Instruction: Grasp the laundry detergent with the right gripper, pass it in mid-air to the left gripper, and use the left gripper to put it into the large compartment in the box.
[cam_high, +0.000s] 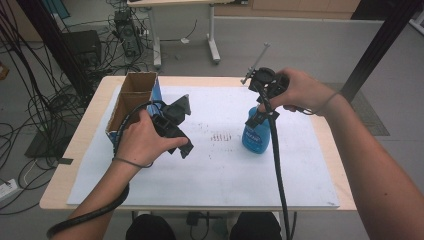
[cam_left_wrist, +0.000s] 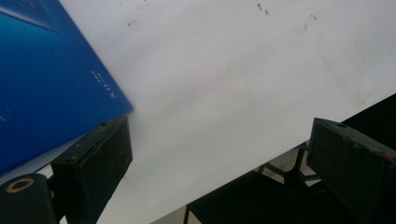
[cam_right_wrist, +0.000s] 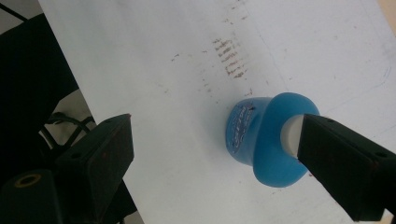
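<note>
The right gripper is hovering, jaws wide, over the blue bottle standing at the table's three o'clock; a jaw is overlapping its cap, risking tipping it. The left gripper is idling wide beside the cardboard box.

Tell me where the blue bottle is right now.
In the high view the blue bottle stands upright on the white sheet, right of centre, directly under the right gripper. The cardboard box sits far off to its left.
</note>
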